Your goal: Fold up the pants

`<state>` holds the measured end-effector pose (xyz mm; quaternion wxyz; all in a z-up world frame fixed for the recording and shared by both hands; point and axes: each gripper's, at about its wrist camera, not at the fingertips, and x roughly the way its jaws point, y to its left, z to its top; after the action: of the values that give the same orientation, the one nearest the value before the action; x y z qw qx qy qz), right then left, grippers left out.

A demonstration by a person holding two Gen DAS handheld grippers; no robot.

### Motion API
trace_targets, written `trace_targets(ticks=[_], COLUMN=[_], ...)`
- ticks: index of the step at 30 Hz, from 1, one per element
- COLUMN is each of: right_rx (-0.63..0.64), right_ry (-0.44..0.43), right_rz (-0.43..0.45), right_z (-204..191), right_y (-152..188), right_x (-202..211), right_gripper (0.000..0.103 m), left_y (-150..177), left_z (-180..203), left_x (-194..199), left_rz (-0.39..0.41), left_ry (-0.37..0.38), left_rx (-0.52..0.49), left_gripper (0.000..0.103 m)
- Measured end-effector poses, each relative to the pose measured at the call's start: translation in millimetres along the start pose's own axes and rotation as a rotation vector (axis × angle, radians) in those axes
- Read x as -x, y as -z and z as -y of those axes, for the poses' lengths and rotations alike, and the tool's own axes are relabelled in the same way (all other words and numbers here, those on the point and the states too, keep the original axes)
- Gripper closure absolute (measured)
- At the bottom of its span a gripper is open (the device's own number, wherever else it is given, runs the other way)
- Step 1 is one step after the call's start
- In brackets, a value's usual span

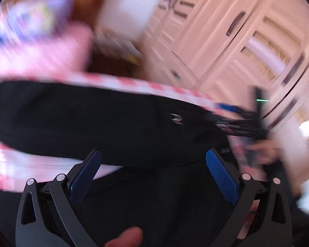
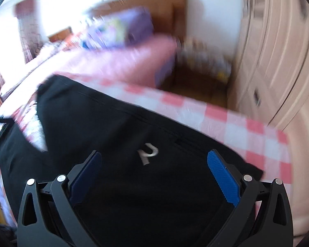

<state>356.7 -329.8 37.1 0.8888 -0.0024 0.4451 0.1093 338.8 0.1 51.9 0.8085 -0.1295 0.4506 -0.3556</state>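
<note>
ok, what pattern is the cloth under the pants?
Pink and white checks on the cloth; clearest in the right wrist view.

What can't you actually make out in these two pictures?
- Purple cushion, both views: its print is lost to motion blur.
- Black pants, right wrist view: lower part cut off behind the right gripper.
- Right gripper, left wrist view: too smeared to read.
- Clutter by the wardrobe: blurred.

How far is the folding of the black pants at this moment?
Early. Done: the black pants lie on the pink checked cloth, logo up; one part already seems to overlap another. In hand: nothing; the left gripper and right gripper are both open above the fabric. Left: grasping and the remaining folds. Both views are blurred.
</note>
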Motion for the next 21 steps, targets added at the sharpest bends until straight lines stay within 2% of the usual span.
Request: trace_targets(ticks=[1, 4, 6, 7, 9, 11, 13, 15, 16, 17, 19, 20, 21], right_rx=[-0.017, -0.006, 0.036, 0.071, 0.092, 0.117, 0.168, 0.208, 0.209, 0.212, 0.252, 0.315, 0.337], right_ry=[-0.014, -0.059, -0.063, -0.037, -0.062, -0.112, -0.146, -0.157, -0.174, -0.213, -0.18, -0.147, -0.133], right_rz=[-0.034, -0.074, -0.111, -0.127, -0.145, -0.163, -0.189, -0.164, -0.157, -0.146, -0.129, -0.102, -0.085], right_z=[8.2, 19.4, 15.8, 13.2, 8.3, -0.5, -7.5, -15.8, -15.8, -16.0, -22.3, -30.4, -34.7], right_y=[-9.1, -34.5, -43.3, -49.7, -56.1, -58.3, -57.4, -52.8, -50.9, -50.4, -47.3, -41.6, -38.7], right_x=[-16.9, -62.0, -92.1, -107.5, -123.3, -136.5, -146.3, -140.9, -135.4, -129.5, -118.7, -107.5, -100.3], right_gripper=[0.004, 0.004, 0.004, 0.004, 0.004, 0.004, 0.004, 0.012, 0.029, 0.062, 0.084, 0.092, 0.092], left_y=[-7.6, -15.0, -15.7, -17.7, -21.7, -22.7, -28.7, -37.0, -43.3, -48.6, -61.1, -66.1, -72.3], left_z=[-9.7, -24.5, -27.1, -25.7, -31.6, -40.6, -54.2, -68.3, -75.5, -78.0, -89.1, -95.4, -99.9], left_x=[-12.2, -36.9, -47.8, -55.8, -73.7, -79.3, -80.7, -82.0, -81.7, -81.4, -86.4, -90.0, -94.4], left_rz=[-0.004, 0.019, 0.029, -0.013, -0.121, -0.166, -0.18, -0.193, -0.189, -0.182, -0.175, -0.171, -0.169], left_ry=[0.026, 0.042, 0.001, -0.043, -0.09, -0.111, -0.094, -0.084, -0.088, -0.09, -0.093, -0.091, -0.085], left_rx=[0.035, 0.113, 0.111, 0.075, 0.047, 0.085, 0.153, 0.222, 0.259, 0.277, 0.324, 0.353, 0.38], left_gripper=[0.001, 0.001, 0.001, 0.001, 0.001, 0.002, 0.002, 0.002, 0.002, 0.002, 0.002, 0.002, 0.002])
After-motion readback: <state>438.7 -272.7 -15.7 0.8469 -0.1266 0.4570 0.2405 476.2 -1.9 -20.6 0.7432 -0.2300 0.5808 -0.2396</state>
